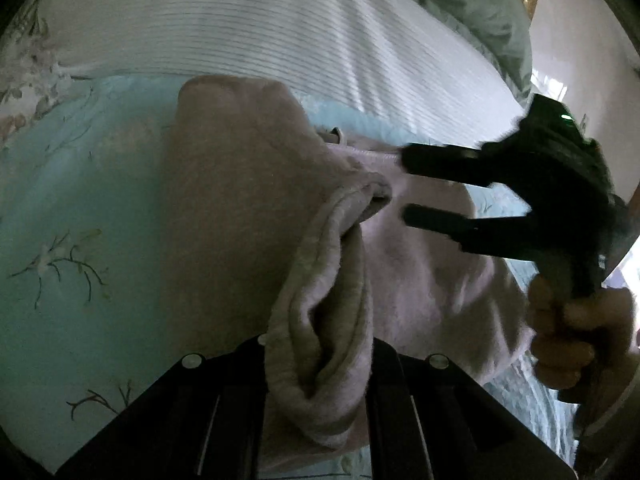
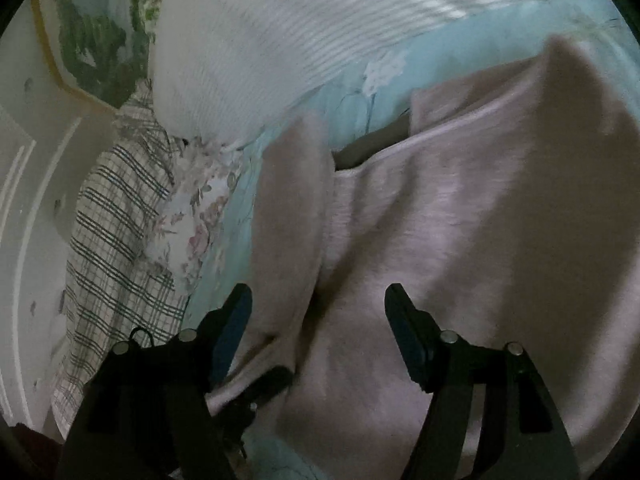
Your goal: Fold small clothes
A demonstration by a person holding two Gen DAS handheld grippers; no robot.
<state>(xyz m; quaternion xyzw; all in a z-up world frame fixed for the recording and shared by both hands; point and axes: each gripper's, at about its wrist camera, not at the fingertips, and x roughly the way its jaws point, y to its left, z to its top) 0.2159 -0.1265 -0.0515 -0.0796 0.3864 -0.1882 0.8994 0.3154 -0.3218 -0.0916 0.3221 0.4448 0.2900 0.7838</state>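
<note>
A pale pink garment (image 1: 240, 208) lies on a light blue floral bedsheet (image 1: 80, 208). My left gripper (image 1: 318, 368) is shut on a bunched fold of the pink garment and lifts it toward the camera. My right gripper (image 1: 406, 190) shows in the left wrist view, held in a hand, open, its fingertips (image 1: 416, 156) over the garment near the collar. In the right wrist view the right gripper (image 2: 318, 300) is open and holds nothing, with the pink garment (image 2: 460, 240) spread between and beyond its fingers (image 2: 404, 320).
A white striped pillow (image 1: 260, 20) lies behind the garment, also in the right wrist view (image 2: 260, 60). A grey-green blanket (image 1: 472, 8) sits at the back right. A plaid cloth (image 2: 116, 232) and a framed picture (image 2: 88, 40) are at the left.
</note>
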